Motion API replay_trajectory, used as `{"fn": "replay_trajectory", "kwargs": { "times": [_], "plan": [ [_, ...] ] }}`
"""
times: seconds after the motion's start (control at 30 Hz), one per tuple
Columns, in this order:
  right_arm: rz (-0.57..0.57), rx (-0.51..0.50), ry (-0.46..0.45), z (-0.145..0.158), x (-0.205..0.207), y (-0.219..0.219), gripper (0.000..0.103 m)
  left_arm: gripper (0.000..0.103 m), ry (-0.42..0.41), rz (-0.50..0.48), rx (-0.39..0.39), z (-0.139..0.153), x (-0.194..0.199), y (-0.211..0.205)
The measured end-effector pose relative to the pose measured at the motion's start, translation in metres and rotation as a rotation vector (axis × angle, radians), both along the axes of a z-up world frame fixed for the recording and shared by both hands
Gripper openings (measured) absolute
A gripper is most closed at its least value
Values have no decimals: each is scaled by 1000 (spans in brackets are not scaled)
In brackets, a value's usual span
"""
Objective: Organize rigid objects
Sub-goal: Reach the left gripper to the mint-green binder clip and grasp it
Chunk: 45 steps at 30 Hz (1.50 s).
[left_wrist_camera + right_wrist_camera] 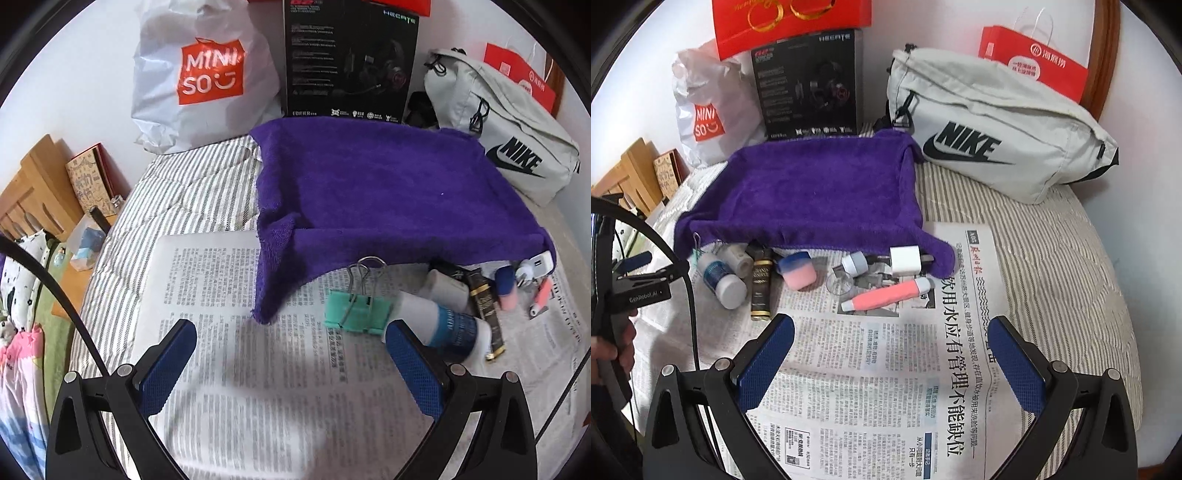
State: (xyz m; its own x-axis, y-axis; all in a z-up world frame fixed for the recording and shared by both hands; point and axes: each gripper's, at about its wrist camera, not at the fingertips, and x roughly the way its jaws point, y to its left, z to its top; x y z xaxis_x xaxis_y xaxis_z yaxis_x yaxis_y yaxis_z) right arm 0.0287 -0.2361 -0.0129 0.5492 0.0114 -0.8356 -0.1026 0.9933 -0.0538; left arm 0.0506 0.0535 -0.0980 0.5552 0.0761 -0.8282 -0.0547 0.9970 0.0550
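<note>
At the bottom of each frame we hold a tool, the left tool (290, 362) and the right tool (890, 354), both with fingers wide apart and holding nothing, above a newspaper (886, 369) on the striped bed (1052, 258). Farther up, in the middle of the right view, lie a white bottle (724, 282), a dark tube (761, 286), a pink pen (886, 295) and a white plug (905, 261). A green clip (356, 310) shows in the left view. Behind them sits a purple towel (812, 192), then a gray bag (993, 136) at the upper right.
</note>
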Motion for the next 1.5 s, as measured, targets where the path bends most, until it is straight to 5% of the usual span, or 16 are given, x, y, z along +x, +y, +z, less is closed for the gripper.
{"fn": "replay_trajectory", "kwargs": {
  "times": [0.5, 0.63, 1.17, 1.3, 1.33, 1.4, 1.5],
  "plan": [
    [7, -8, 84, -32, 18, 1, 103, 100, 5, -130, 28, -12, 9, -17],
    [1, -3, 100, -38, 20, -2, 103, 87, 7, -150, -21, -14, 11, -18],
    [-44, 15, 132, -56, 32, -25, 103, 75, -8, -175, -31, -22, 19, -19],
    [-43, 24, 147, -61, 35, -24, 103, 67, -8, -168, 5, -26, 20, -25],
    [-38, 22, 147, -62, 35, -23, 103, 53, -14, -166, -1, -25, 19, -24],
    [-29, 18, 145, -63, 35, -20, 103, 42, -19, -149, -21, -23, 18, -17],
    [-26, 21, 143, -63, 33, -20, 103, 42, -12, -127, -47, -19, 14, -2]
  ]
}}
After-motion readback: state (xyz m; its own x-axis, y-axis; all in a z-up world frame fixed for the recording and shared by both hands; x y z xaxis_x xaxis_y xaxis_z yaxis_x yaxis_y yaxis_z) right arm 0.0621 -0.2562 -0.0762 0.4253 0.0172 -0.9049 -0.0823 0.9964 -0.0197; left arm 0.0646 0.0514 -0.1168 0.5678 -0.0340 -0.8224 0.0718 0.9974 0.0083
